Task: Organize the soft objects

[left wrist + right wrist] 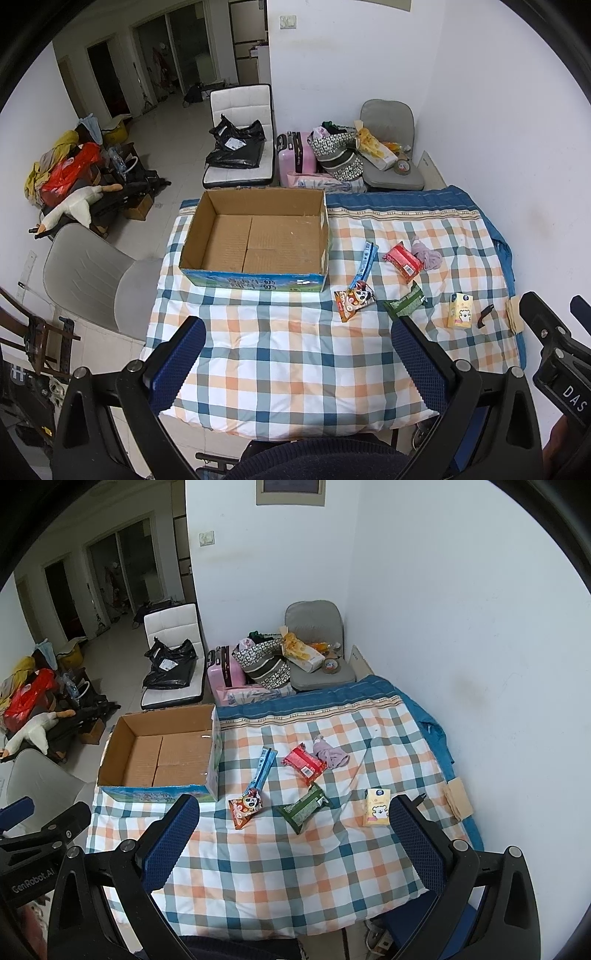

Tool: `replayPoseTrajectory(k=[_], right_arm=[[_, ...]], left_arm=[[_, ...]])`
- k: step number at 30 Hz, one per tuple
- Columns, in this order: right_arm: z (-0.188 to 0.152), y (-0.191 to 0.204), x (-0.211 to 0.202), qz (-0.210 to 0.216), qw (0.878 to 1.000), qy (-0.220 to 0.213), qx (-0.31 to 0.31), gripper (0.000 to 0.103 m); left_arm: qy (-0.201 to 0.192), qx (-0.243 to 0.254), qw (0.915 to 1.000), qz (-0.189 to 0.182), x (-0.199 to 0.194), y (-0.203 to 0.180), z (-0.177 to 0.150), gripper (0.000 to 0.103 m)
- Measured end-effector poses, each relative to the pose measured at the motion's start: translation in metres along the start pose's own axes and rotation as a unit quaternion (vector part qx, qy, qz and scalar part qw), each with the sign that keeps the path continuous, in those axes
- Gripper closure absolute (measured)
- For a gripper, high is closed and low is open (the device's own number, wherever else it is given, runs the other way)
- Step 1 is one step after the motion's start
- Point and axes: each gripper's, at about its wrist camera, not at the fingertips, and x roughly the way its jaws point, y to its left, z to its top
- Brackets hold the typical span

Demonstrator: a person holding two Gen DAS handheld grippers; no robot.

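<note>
From the left wrist, the left gripper (297,354) hangs wide open and empty above bare quilt (295,369), with the empty box (255,236) straight ahead, likely set there to receive the packets (402,260) scattered to its right. From the right wrist, the right gripper (295,834) is equally spread and empty, the packets (304,806) lying loose ahead, well inside the quilt's (258,878) edges, with room to approach.
</note>
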Motion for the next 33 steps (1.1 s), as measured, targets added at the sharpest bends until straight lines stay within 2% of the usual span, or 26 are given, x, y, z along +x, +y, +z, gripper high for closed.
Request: replayPoseTrajectory(k=[5,9,15,19,22,24,26,28,30,33], right_arm=[[0.006,-0.015,0.018,0.007,1.000,0.017,0.025,0.000],[0.000,-0.049,0.055,0.003,0.998,0.037,0.058,0.000],[-0.006,-0.111,0.139,-0.015,0.990,0.099,0.103,0.000],[-0.019,-0.152,0.221,-0.026,0.976,0.171,0.129,0.000],[-0.036,-0.184,0.281,-0.020,0.962,0.222,0.159,0.000],[-0.050,-0.207,0.325,-0.017,0.947,0.258,0.191,0.000],[-0.061,-0.223,0.357,-0.029,0.938,0.278,0.205,0.000],[-0.070,-0.235,0.388,-0.033,0.932,0.295,0.206,0.000],[-0.075,-0.239,0.411,-0.042,0.930,0.310,0.194,0.000],[-0.087,-0.244,0.448,-0.031,0.920,0.342,0.189,0.000]], left_arm=[[0.007,0.004,0.9999,-0.009,0.019,-0.008,0.011,0.000],[0.021,0.025,0.9994,-0.012,0.061,-0.032,0.020,0.000],[0.066,0.074,0.9949,-0.016,0.150,-0.079,0.034,0.000],[0.103,0.111,0.9885,-0.010,0.212,-0.111,0.034,0.000],[0.149,0.142,0.9781,-0.031,0.264,-0.142,0.028,0.000],[0.176,0.172,0.9681,-0.048,0.296,-0.169,0.021,0.000],[0.195,0.201,0.9584,-0.056,0.324,-0.197,0.012,0.002],[0.212,0.223,0.9493,-0.063,0.347,-0.221,0.004,0.008],[0.231,0.244,0.9396,-0.065,0.374,-0.244,-0.006,0.010],[0.255,0.263,0.9276,-0.072,0.405,-0.266,-0.018,0.017]])
